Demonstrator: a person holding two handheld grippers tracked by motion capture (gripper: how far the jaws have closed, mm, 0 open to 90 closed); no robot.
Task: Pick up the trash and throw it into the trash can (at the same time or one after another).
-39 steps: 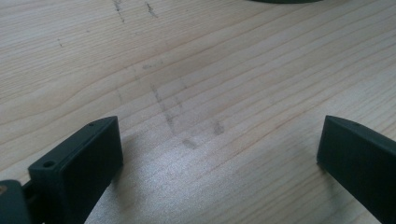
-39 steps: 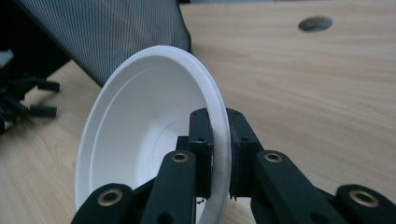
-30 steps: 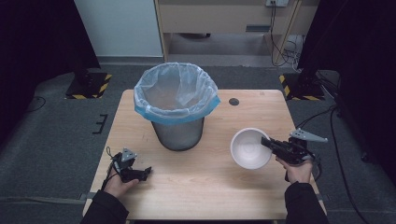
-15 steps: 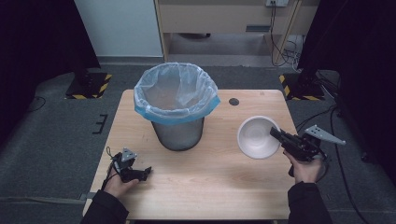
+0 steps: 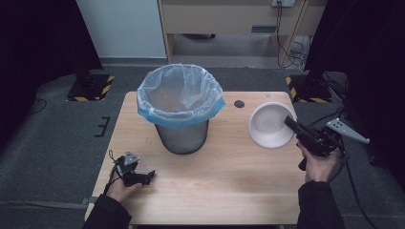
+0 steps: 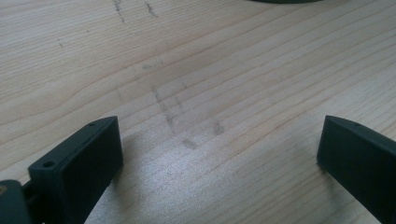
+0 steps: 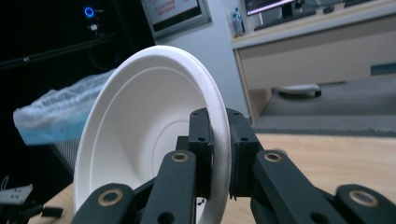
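**1 white bowl held by its rim, beside the bin**

High view: the right gripper (image 5: 292,125) holds the white bowl (image 5: 269,125) to the right of the lined trash bin (image 5: 180,107), tilted. The left gripper (image 5: 147,176) rests on the table (image 5: 229,191), in front of the bin and to its left.

Left gripper view: its jaws stand wide apart, nothing between them.

Right gripper view: both jaws pinch the bowl's thin rim (an edge-only hold). The bowl could pivot or slip out if swung quickly towards the bin.
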